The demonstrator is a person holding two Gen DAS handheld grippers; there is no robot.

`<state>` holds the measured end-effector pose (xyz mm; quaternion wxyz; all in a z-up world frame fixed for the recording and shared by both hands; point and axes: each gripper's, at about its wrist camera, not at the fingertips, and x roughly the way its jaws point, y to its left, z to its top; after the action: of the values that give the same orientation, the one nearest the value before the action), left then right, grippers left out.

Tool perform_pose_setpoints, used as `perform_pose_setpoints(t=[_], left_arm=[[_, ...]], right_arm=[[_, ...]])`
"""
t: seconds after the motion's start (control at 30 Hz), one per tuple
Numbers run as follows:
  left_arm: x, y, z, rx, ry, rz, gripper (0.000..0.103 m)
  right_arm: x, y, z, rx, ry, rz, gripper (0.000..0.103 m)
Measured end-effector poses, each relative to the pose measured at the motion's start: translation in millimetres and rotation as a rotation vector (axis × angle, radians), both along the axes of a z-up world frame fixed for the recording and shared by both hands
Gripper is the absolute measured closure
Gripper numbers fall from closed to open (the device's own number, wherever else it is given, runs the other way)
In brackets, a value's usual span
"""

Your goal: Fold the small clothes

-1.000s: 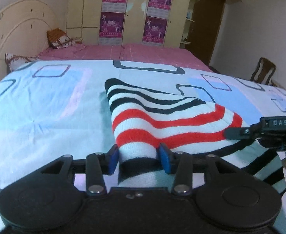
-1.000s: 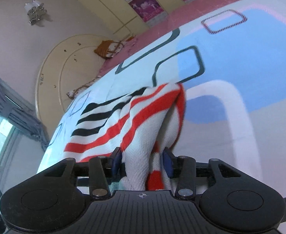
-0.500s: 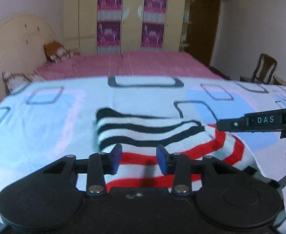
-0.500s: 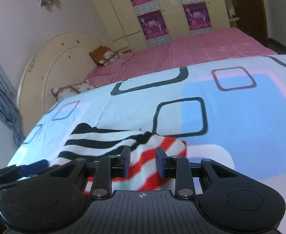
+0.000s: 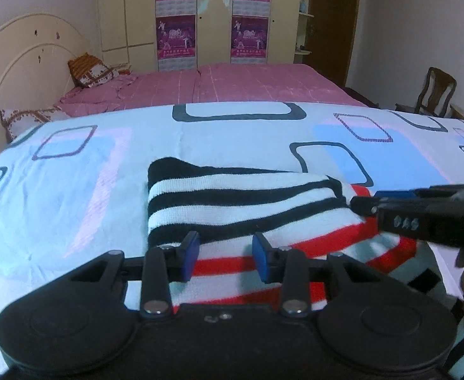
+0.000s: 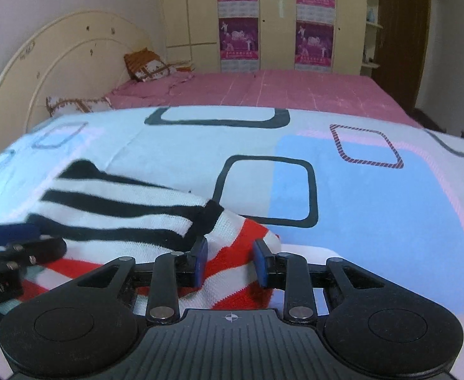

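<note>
**Striped knit laid down in a fold; both grippers let go**

Change since a second ago: the striped garment (image 5: 247,209), then lifted and pinched in both grippers, now lies flat on the patterned bedspread (image 5: 200,139); its black-and-white part is folded over the red-and-white part. Both sets of jaws have closed further since then, with no cloth between the pads.

Item 1, striped garment: lower centre of the left wrist view, lower left of the right wrist view (image 6: 130,218). The black-trimmed edge of the upper layer sits over the red stripes.

Item 2, left gripper (image 5: 225,255): bottom centre of its own view, blue pads parted with a gap, over the red-and-white stripes, gripping nothing. Whether the pad tips touch the cloth cannot be told.

Item 3, right gripper (image 6: 230,262): bottom centre of its own view, pads parted, just at the garment's right-hand edge, gripping nothing. In the left wrist view it enters from the right edge (image 5: 363,204), its tip at the fold's corner.

Item 4, surroundings: pink sheet (image 5: 247,85) beyond the bedspread, cream headboard (image 5: 19,60) upper left, wardrobe (image 5: 212,15) top centre.
</note>
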<state>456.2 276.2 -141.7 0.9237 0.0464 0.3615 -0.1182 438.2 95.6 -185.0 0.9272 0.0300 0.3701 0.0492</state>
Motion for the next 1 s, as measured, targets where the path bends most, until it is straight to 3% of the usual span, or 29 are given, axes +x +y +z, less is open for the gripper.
perform_pose_setpoints(t=[0.3, 0.57, 0.7, 0.8, 1.0], left_arm=[[-37.7, -1.9, 17.6, 0.033, -0.019, -0.033, 0.066], [-79.7, -3.3, 7.5, 0.094, -0.047, -0.057, 0.066], [-78.7, -0.1, 6.6, 0.083, -0.045, -0.056, 0.066], [-84.3, 8.5, 18.1, 0.037, -0.026, -0.035, 0.066], [-116.2, 19.7, 17.1, 0.023, -0.008, -0.052, 0.066]], right_arm=[[-64.0, 5.2, 29.3, 0.035, -0.072, 0.061, 0.073], [-95.5, 11.3, 2.5, -0.075, -0.010, 0.082, 0.073], [-88.5, -3.1, -7.1, 0.012, 0.009, 0.028, 0.073], [-94.2, -12.4, 4.8, 0.081, 0.030, -0.002, 0.073], [-141.7, -9.3, 32.0, 0.055, -0.009, 0.024, 0.073]])
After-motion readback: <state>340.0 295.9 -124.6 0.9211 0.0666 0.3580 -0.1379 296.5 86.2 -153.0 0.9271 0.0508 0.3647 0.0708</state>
